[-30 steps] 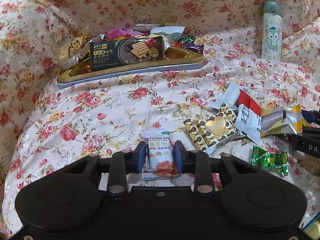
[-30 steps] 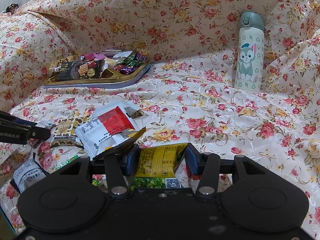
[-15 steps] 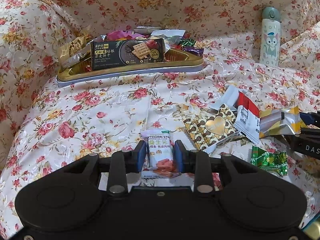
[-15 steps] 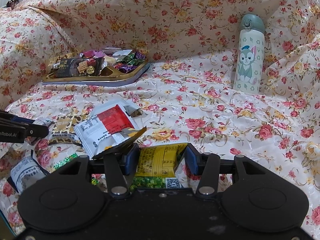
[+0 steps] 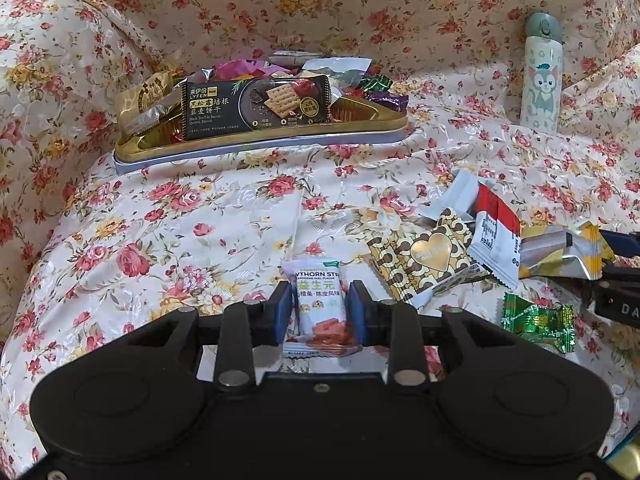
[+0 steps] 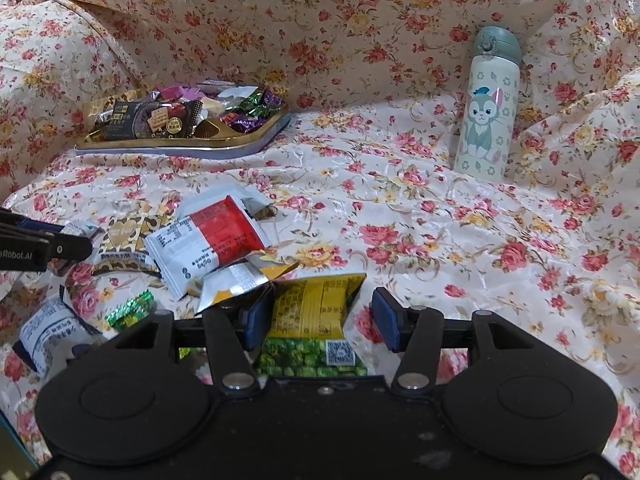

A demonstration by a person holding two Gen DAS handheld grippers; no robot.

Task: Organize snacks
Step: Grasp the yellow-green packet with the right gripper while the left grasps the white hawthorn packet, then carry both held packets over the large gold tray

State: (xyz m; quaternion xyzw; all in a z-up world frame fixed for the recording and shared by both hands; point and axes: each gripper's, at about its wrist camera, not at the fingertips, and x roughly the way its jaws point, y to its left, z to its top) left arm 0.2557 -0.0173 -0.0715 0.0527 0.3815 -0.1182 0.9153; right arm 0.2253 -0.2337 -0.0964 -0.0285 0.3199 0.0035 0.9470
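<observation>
My left gripper (image 5: 320, 298) is shut on a small white hawthorn-strip packet (image 5: 320, 308), just above the floral cloth. My right gripper (image 6: 322, 304) has a yellow-and-green snack packet (image 6: 312, 312) between its jaws, which are opening. The left pad touches the packet and the right pad stands clear of it. At the back left a golden tray (image 5: 260, 146) (image 6: 180, 146) holds a black cracker pack (image 5: 256, 110) and several wrapped sweets. In the right wrist view the left gripper's finger (image 6: 40, 248) shows at the left edge.
Loose snacks lie between the grippers: a gold heart packet (image 5: 424, 256), a red-and-white packet (image 6: 212, 240), a silver-yellow packet (image 5: 560, 252) and a green candy (image 5: 536, 322). A cat-print bottle (image 6: 486, 108) stands upright at the back right. Floral cloth rises behind like a wall.
My right gripper's jaws have spread a little, and a gap now shows between the right pad and the yellow packet. The left gripper keeps its hold in the same place.
</observation>
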